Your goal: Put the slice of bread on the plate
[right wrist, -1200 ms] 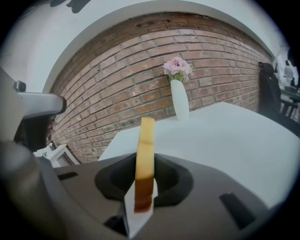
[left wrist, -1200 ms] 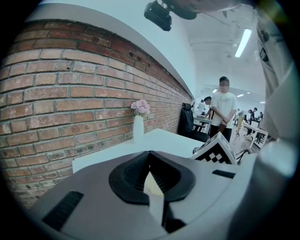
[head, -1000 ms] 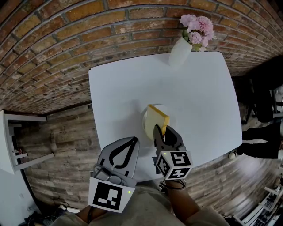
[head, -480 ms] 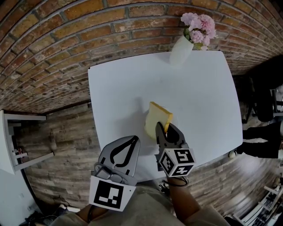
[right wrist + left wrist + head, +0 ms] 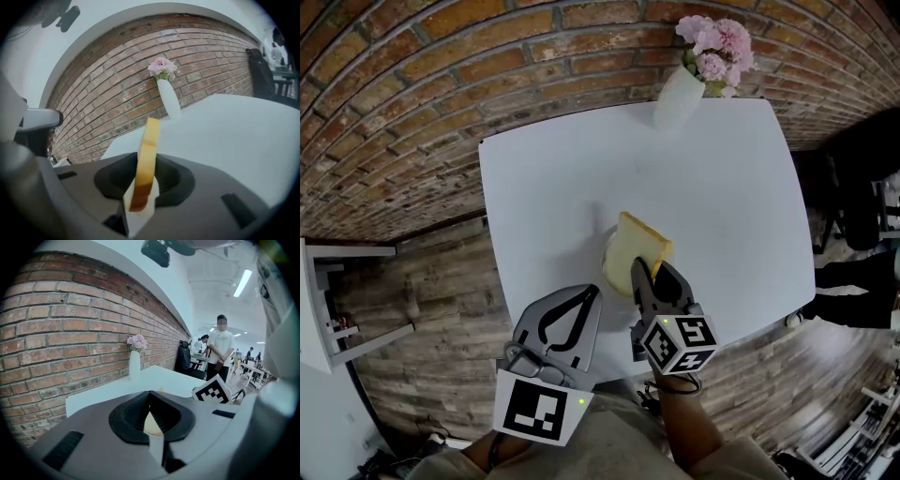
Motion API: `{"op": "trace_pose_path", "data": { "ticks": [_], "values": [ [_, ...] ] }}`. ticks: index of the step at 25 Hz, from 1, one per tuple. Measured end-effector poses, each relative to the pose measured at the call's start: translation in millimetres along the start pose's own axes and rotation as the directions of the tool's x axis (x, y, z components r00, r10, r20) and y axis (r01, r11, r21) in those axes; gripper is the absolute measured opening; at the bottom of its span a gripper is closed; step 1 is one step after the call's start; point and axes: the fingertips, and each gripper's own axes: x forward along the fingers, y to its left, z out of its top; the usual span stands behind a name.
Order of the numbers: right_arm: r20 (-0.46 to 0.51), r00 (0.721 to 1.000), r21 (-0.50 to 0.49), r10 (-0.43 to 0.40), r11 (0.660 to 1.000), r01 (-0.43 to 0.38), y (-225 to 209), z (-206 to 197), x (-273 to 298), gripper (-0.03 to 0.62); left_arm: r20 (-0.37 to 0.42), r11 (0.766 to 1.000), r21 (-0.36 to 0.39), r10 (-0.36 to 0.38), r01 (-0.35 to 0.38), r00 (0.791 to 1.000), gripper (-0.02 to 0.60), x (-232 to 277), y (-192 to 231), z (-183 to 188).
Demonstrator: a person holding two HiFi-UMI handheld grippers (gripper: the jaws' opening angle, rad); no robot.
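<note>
Your right gripper (image 5: 649, 277) has its fingers clamped on the slice of bread (image 5: 637, 251), which stands on edge above the tabletop (image 5: 722, 187). Your left gripper (image 5: 584, 298) has its fingers closed on nothing.

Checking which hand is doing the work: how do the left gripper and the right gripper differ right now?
The right gripper is shut on a slice of bread standing on edge; the left gripper is shut on nothing. The right gripper reaches further over the white table; the left gripper sits at its near edge. Both are grey and point forward, away from the person.
</note>
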Motion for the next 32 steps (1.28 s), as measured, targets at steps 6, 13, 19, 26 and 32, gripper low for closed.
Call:
{"op": "trace_pose_path", "data": {
  "ticks": [6,13,19,26,32],
  "values": [
    [0.013,1.000,0.077,-0.020,0.997,0.019,-12.3,-7.3,-5.9,0.112,0.000,1.000,0.005,-0.011,0.011,1.000,0.009,1.4,-6.4,0.3],
    [0.011,0.998,0.114,-0.056,0.992,0.054,-23.1,-14.0,-9.9,0.123,-0.003,1.000,0.006,-0.017,0.017,1.000,0.009,1.3,-11.8,-1.4],
    [0.011,0.995,0.121,-0.098,0.988,0.096,-32.2,-18.1,-11.8,0.144,-0.012,1.000,0.003,-0.023,0.023,1.000,0.009,4.4,-15.8,-5.2],
    [-0.017,0.986,0.117,-0.164,0.979,0.165,-49.4,-26.7,-14.5,0.203,-0.015,1.000,-0.001,-0.027,0.027,1.000,0.009,7.8,-17.7,-5.7],
    [-0.047,0.976,0.088,-0.212,0.973,0.215,-59.8,-33.9,-15.4,0.243,-0.019,1.000,-0.005,-0.031,0.031,0.999,0.009,10.7,-19.4,-6.4]
  ]
}}
